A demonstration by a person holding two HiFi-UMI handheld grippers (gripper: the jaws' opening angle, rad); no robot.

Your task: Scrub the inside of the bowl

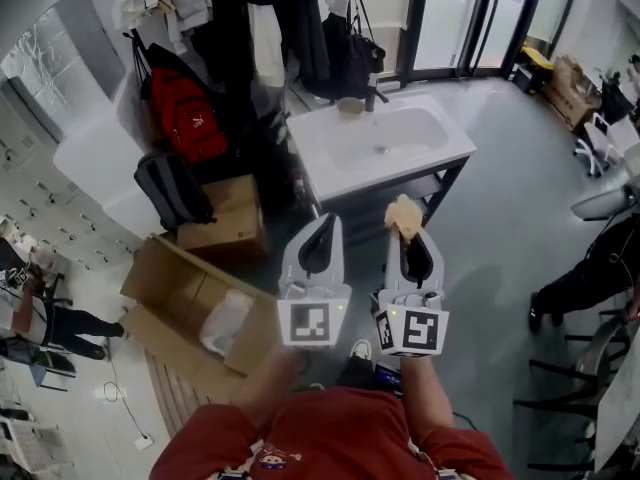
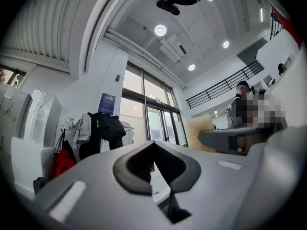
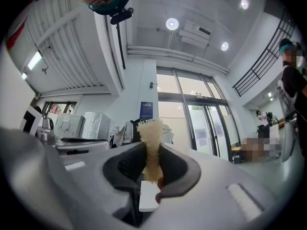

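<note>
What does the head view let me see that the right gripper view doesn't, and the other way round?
Only the head view: the white sink with what looks like a bowl by its tap, and an open cardboard box. Only the right gripper view: ceiling lights and an upper railing. Both: the right gripper shut on a tan scrub pad.

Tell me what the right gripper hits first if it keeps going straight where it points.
Most likely the white sink, at its front edge: the right gripper, shut on the sponge, aims at it across open floor. Depth is unclear.
</note>
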